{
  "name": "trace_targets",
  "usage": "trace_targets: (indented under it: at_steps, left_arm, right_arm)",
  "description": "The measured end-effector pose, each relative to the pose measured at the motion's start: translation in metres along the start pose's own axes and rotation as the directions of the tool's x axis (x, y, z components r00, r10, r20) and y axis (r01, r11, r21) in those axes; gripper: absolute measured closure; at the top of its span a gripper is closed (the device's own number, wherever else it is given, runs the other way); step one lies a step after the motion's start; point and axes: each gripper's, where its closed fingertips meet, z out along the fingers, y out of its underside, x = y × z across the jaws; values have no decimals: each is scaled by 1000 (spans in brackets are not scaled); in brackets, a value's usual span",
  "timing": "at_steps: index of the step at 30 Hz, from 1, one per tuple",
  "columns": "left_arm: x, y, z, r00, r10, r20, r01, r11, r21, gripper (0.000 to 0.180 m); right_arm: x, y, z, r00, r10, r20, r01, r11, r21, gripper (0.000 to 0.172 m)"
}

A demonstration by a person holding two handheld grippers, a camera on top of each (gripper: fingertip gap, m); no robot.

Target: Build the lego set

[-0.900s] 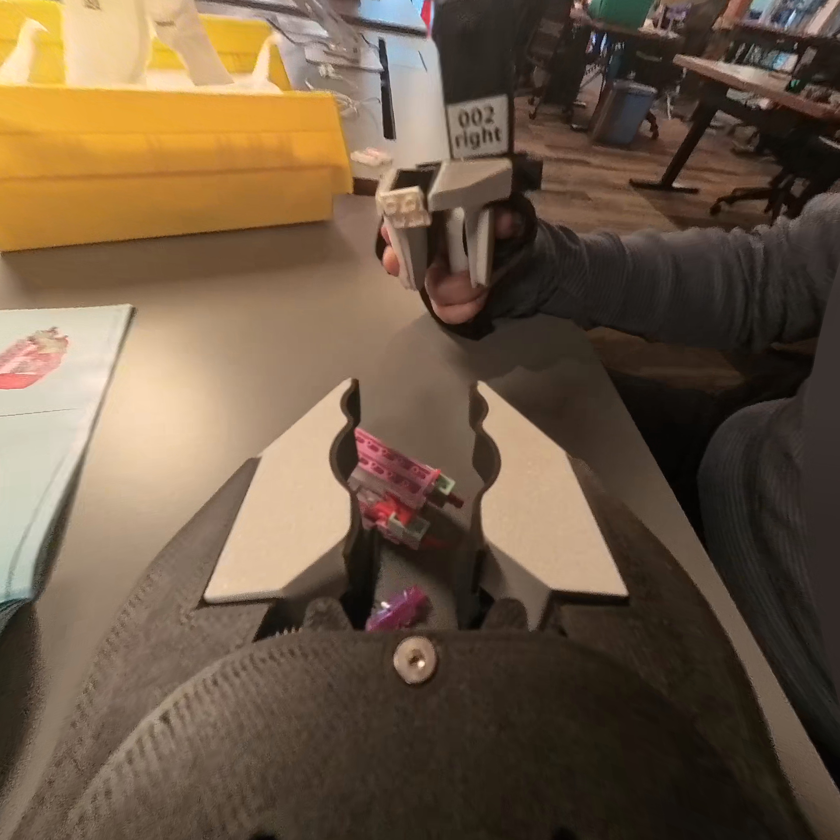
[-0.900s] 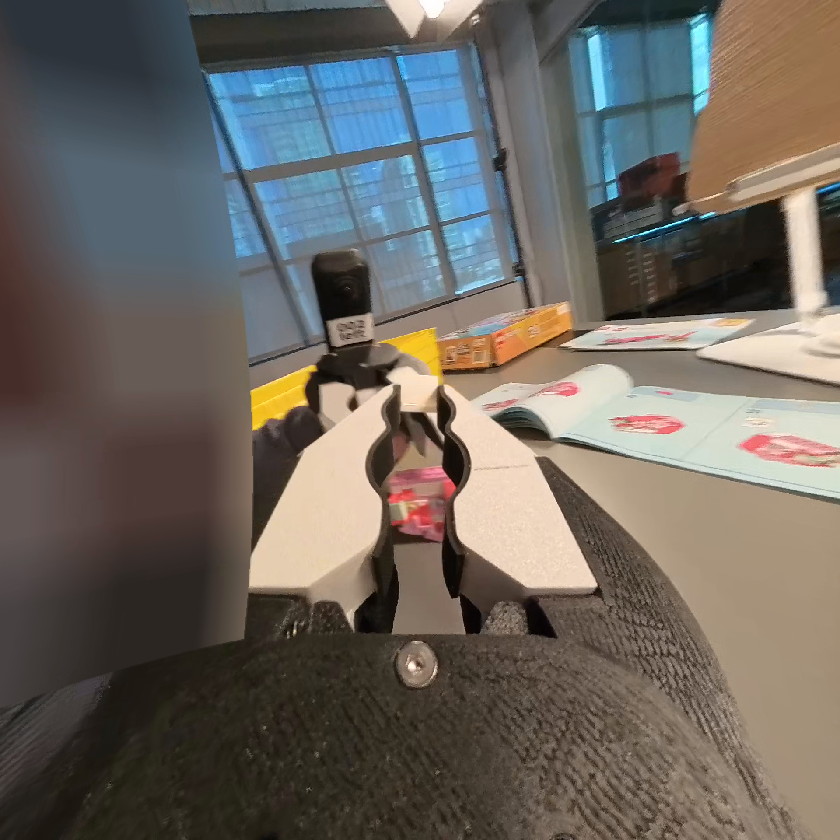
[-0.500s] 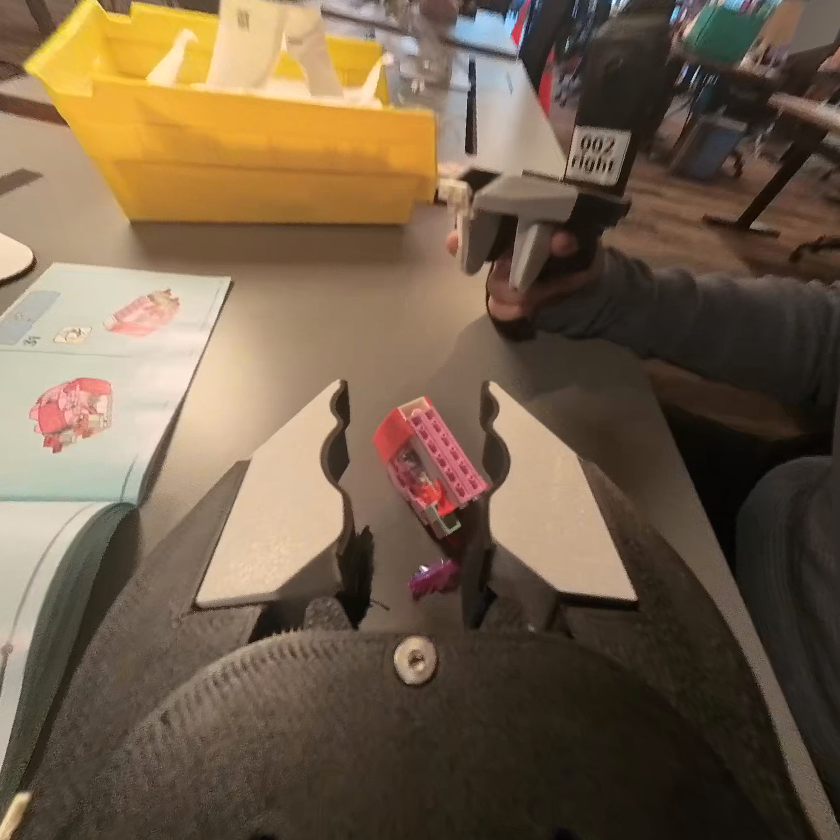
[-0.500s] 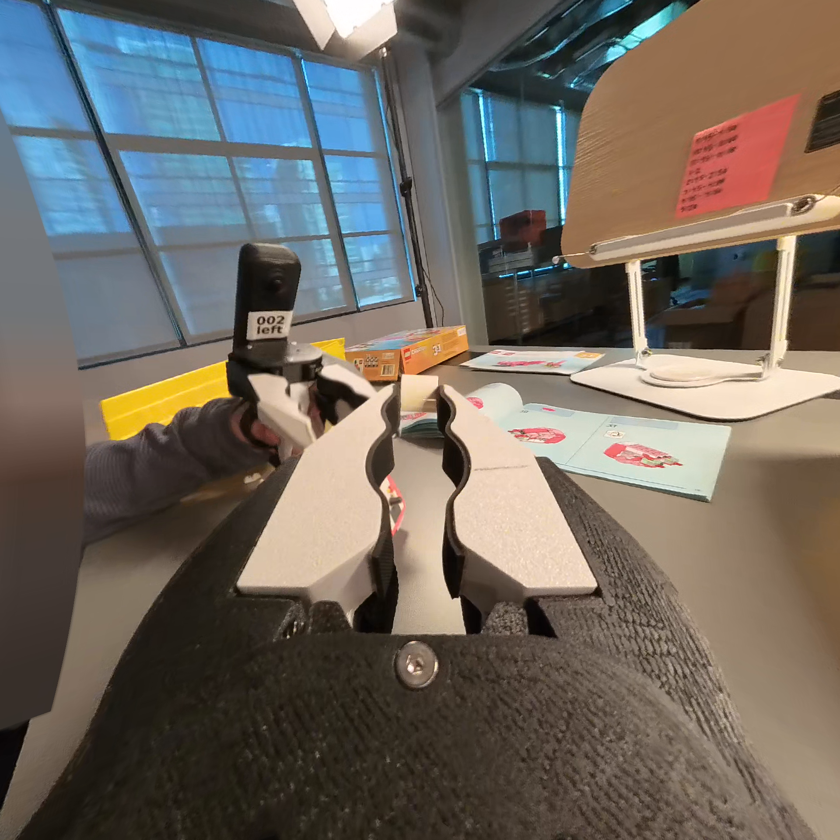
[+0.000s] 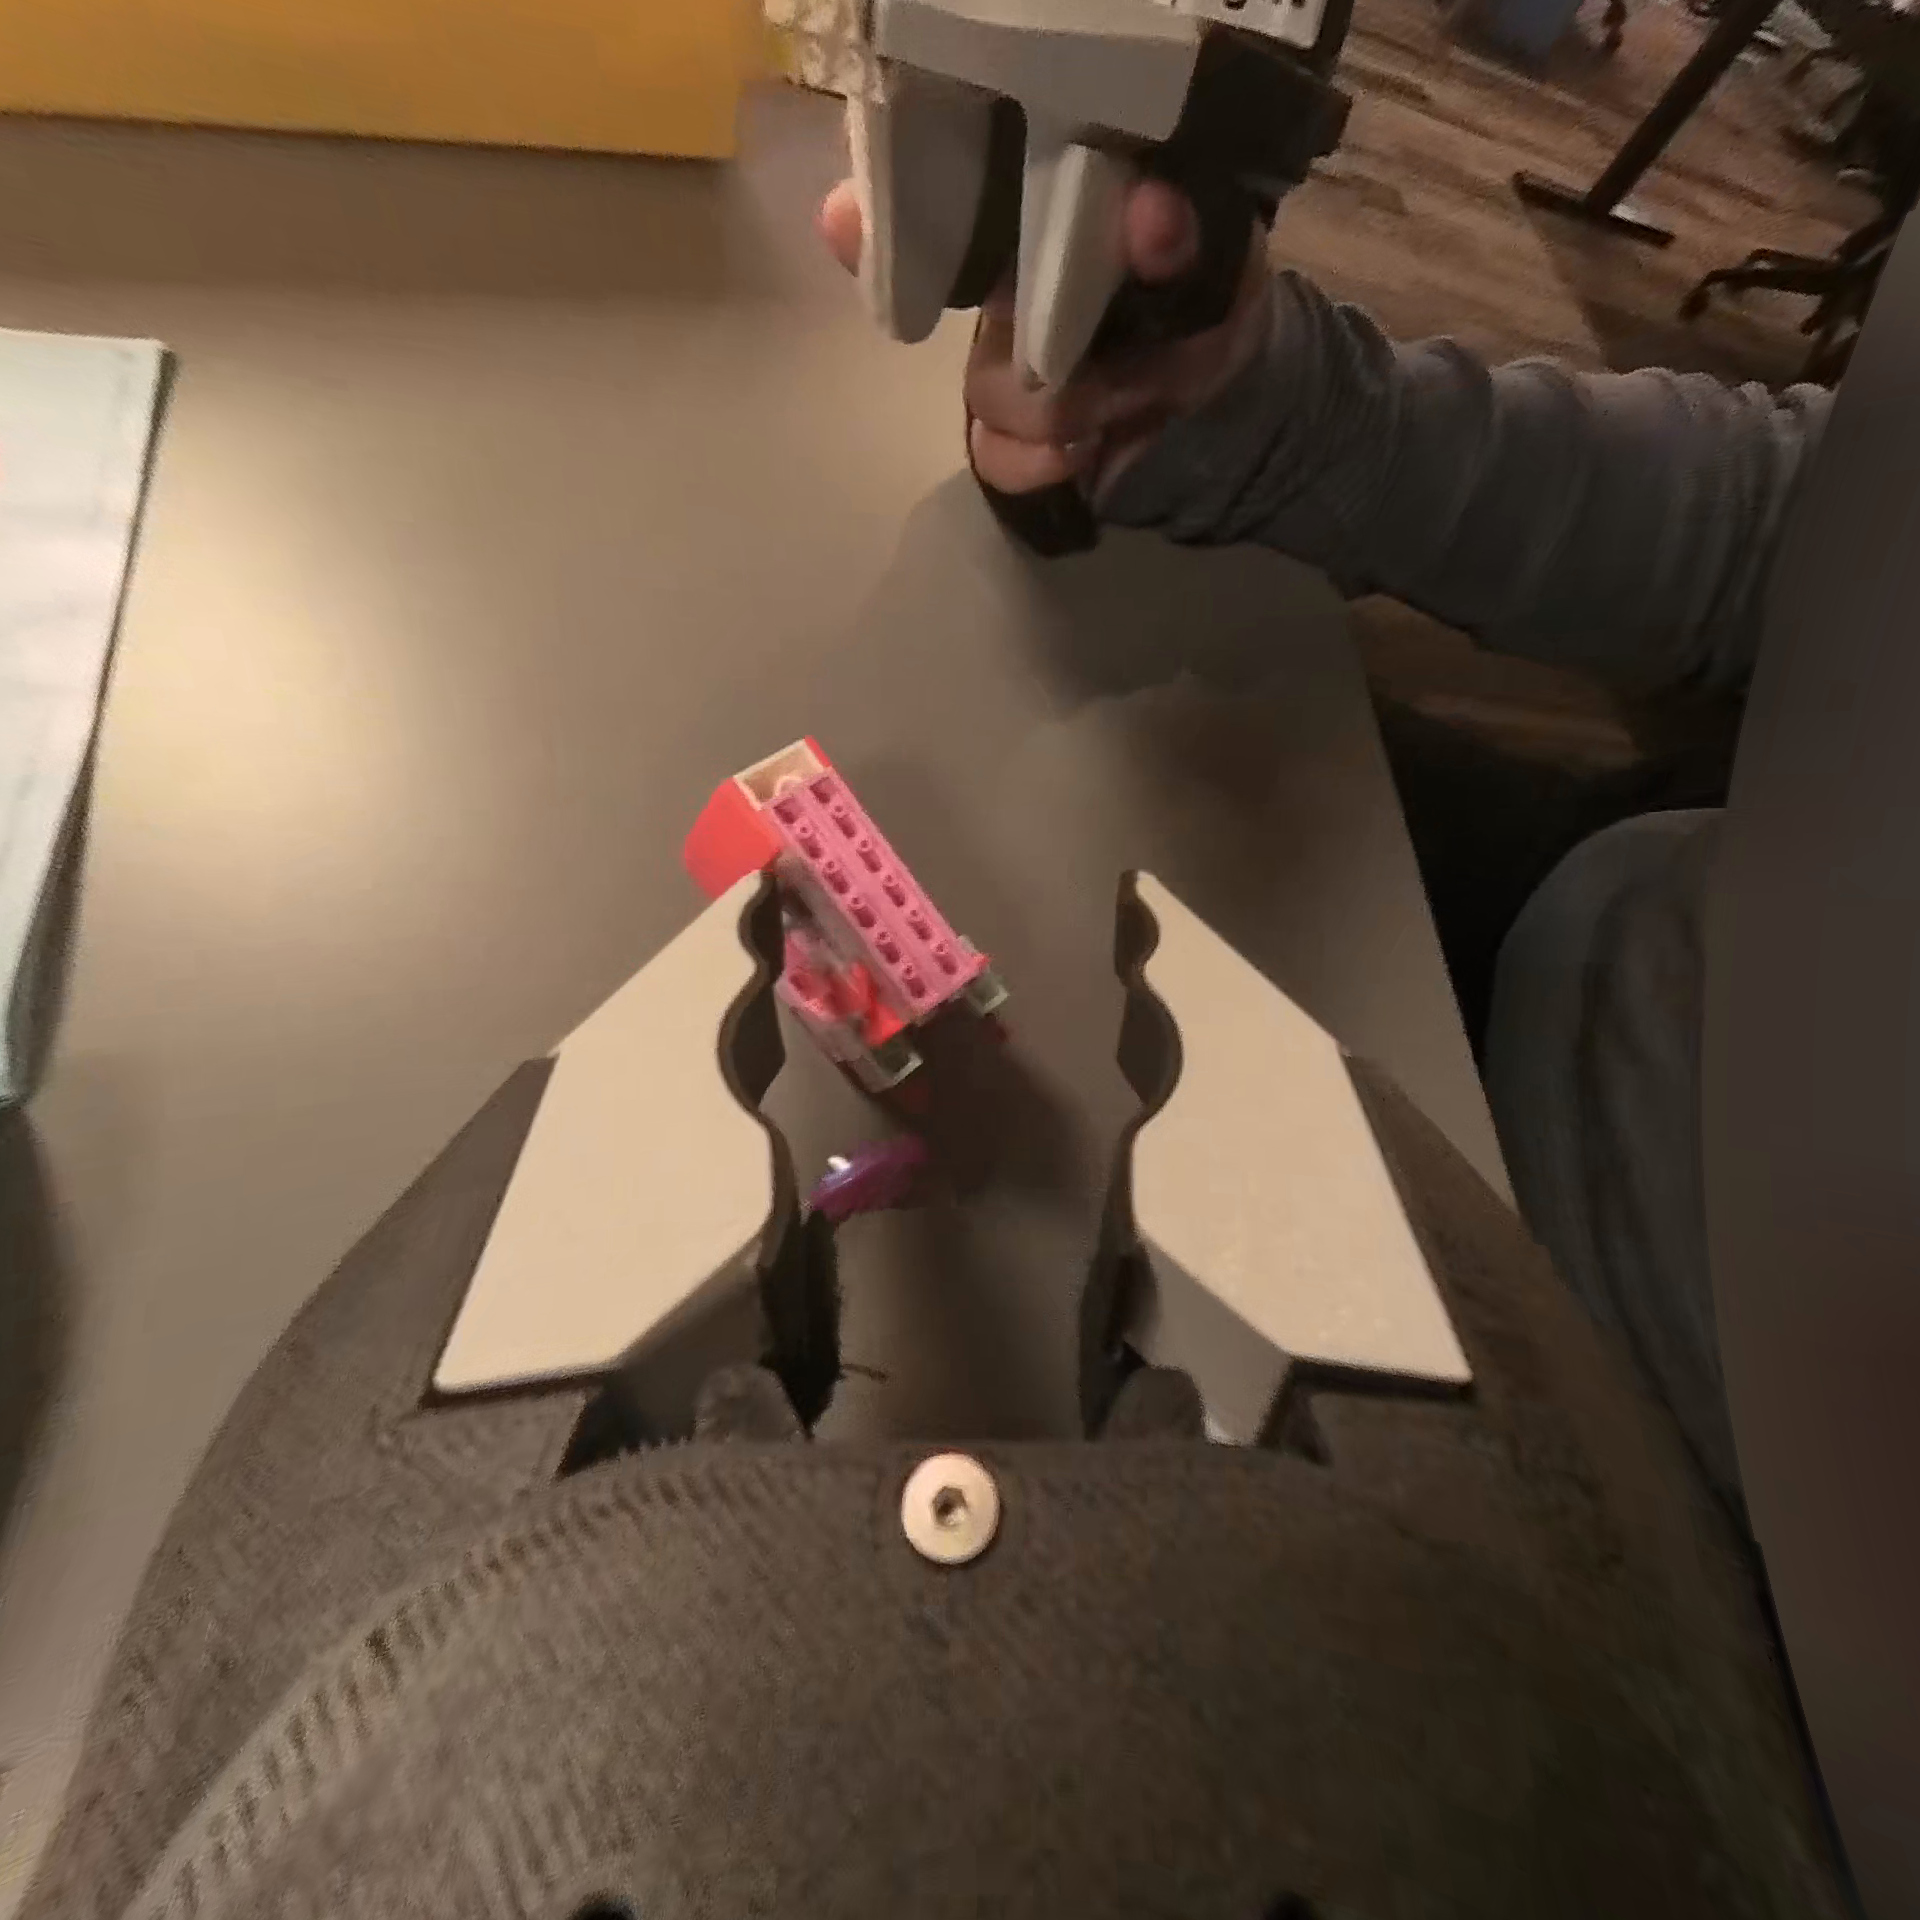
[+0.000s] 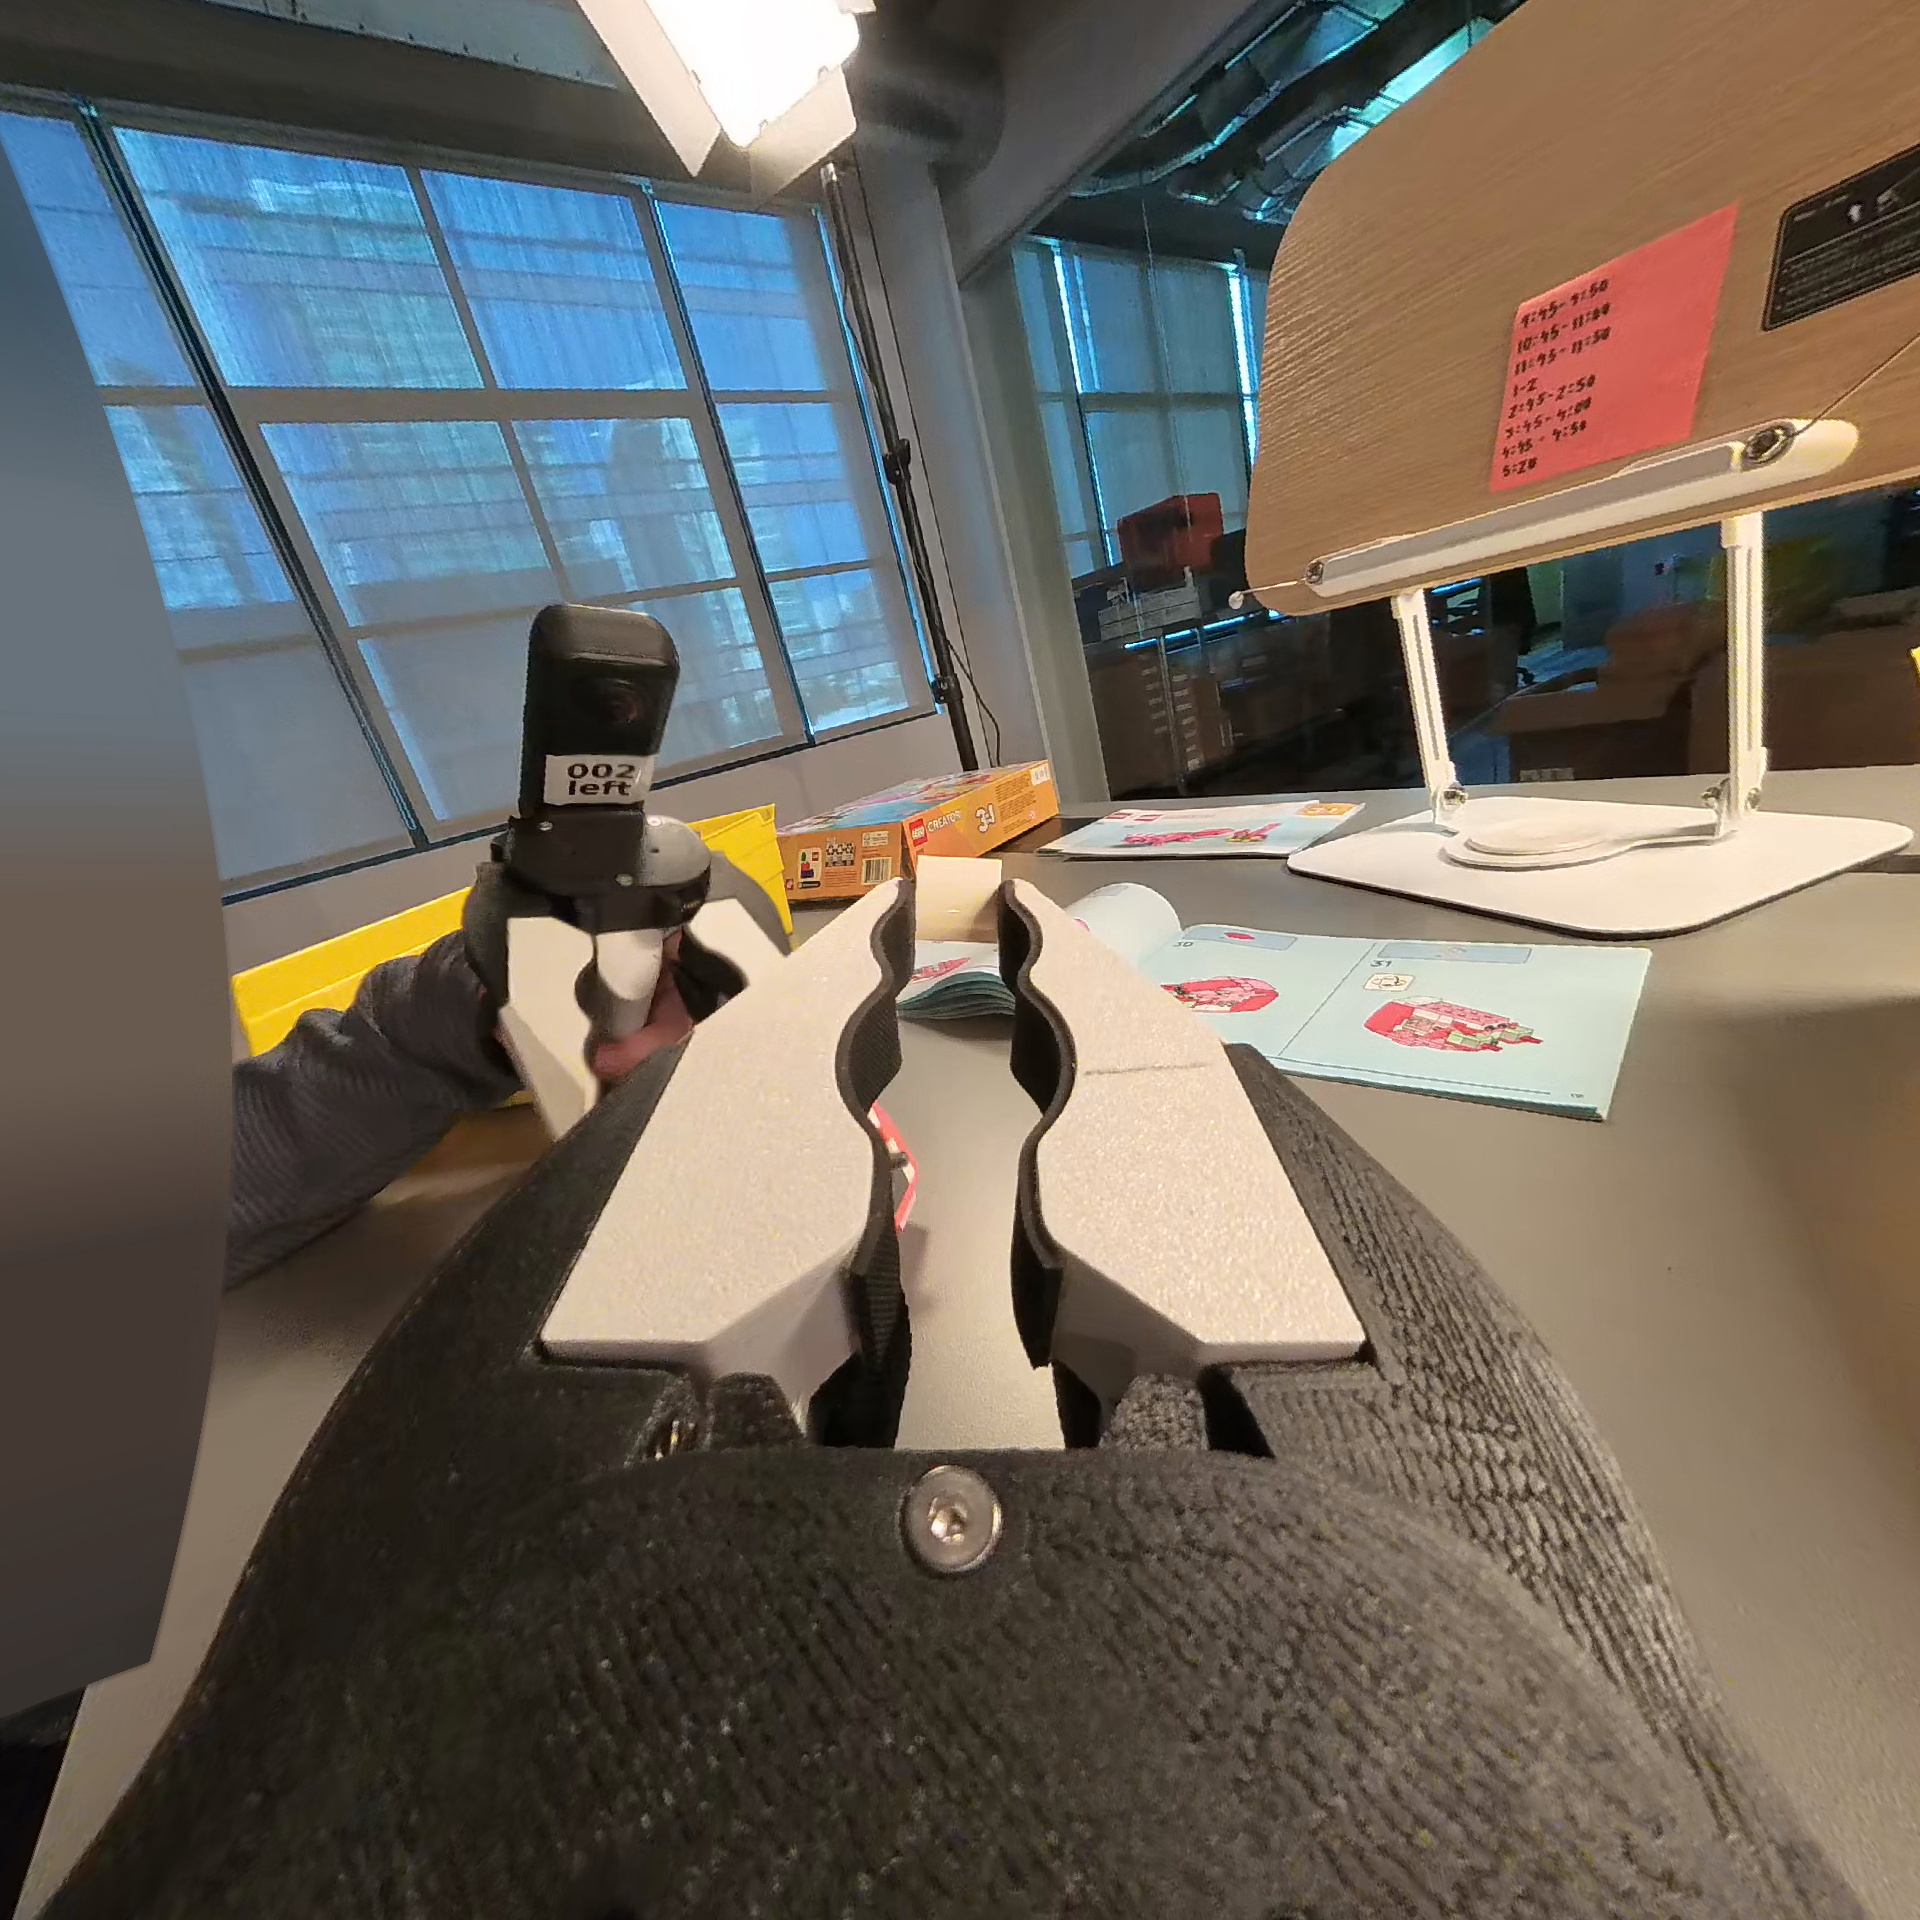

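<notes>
Pink-and-red brick model (image 5: pixel 847 914) lies on the bench (image 5: pixel 416 675) between the left gripper's (image 5: pixel 940 894) wide-open jaws, beside its left pad. Right gripper (image 6: pixel 956 896) jaws grip a small cream brick (image 6: pixel 954 896).

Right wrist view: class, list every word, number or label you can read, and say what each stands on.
I will not copy writing; these bear it:
White label on the black camera.
Pink note on the wooden stand, handwritten.
Orange box, print.
Open booklet, small numbers.
Black sticker, too small.
</notes>
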Motion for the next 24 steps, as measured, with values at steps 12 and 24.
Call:
trace_targets:
  at_steps: [12,24]
  left_arm:
    - [19,-6,12,996,34,-87,-32,999,27,117]
    - [2,-4,14,973,222,60,-223,975,12,163]
  right_arm:
    - [4,0,-1,997,-57,-43,57,998,-3,158]
    - [4,0,-1,993,-95,-65,94,995,-15,158]
